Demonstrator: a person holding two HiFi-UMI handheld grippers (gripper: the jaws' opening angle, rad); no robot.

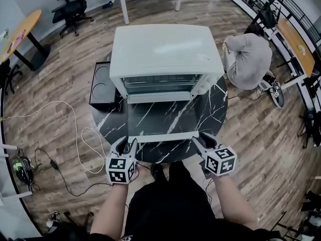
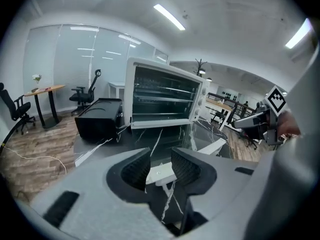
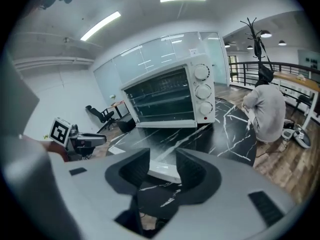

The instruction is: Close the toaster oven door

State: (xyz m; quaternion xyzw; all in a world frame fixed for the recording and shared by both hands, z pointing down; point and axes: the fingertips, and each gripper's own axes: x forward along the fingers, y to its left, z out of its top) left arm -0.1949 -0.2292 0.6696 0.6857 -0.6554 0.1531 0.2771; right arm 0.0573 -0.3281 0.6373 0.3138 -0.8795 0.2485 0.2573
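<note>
A white toaster oven [image 1: 165, 54] stands on a round black marble table [image 1: 213, 109]. Its glass door [image 1: 160, 117] lies open and flat toward me, with the white handle bar [image 1: 165, 136] at the near edge. My left gripper [image 1: 126, 145] is at the handle's left end. In the left gripper view the handle end [image 2: 161, 175] sits between the open jaws of that gripper [image 2: 161, 165], with gaps at the pads. My right gripper [image 1: 200, 142] is at the right end. There too the handle [image 3: 164, 173] lies loosely between the spread jaws of the gripper [image 3: 163, 165].
A black box-shaped appliance [image 1: 103, 87] sits on the table left of the oven. A person in grey [image 1: 248, 59] crouches on the floor to the right. A white cable [image 1: 75, 134] loops over the wood floor at left. Office chairs [image 1: 72, 9] and desks stand further off.
</note>
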